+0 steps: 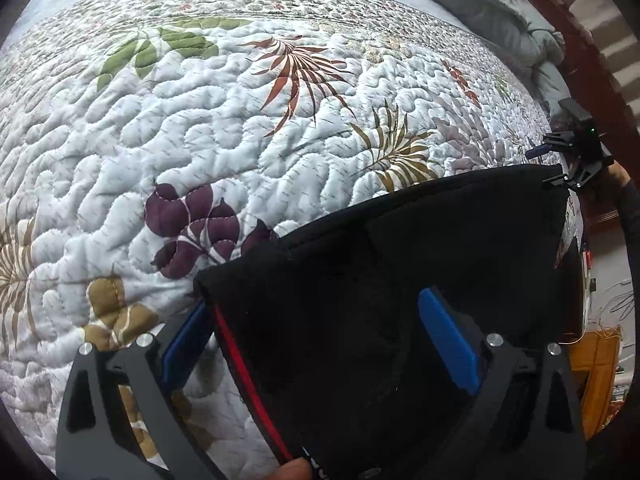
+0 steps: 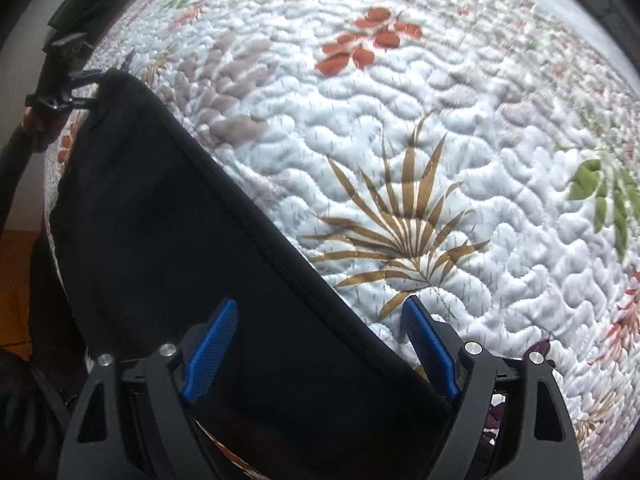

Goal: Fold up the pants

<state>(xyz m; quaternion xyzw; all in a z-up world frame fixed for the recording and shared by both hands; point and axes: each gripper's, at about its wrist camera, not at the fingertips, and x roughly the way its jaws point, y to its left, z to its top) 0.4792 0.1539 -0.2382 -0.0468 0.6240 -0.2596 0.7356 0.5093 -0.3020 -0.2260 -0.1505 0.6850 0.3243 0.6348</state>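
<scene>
Black pants point(image 1: 400, 264) with a red side stripe point(image 1: 248, 384) lie stretched between my two grippers over a quilted floral bedspread point(image 1: 240, 140). My left gripper point(image 1: 316, 320) has its blue pads wide apart with one end of the pants lying between them. My right gripper point(image 2: 320, 320) is open too, its pads on either side of the other end of the pants point(image 2: 180, 220). Each gripper shows at the far end of the pants in the other's view: the right one point(image 1: 560, 178), the left one point(image 2: 86, 86). Whether those far tips pinch the cloth is unclear.
Grey pillows point(image 1: 512, 20) and a dark wooden headboard point(image 1: 580, 48) stand at the far right of the bed. A wooden cabinet point(image 1: 600, 380) and cables lie beyond the bed's edge on the right. An orange-brown floor point(image 2: 16, 280) shows at the left.
</scene>
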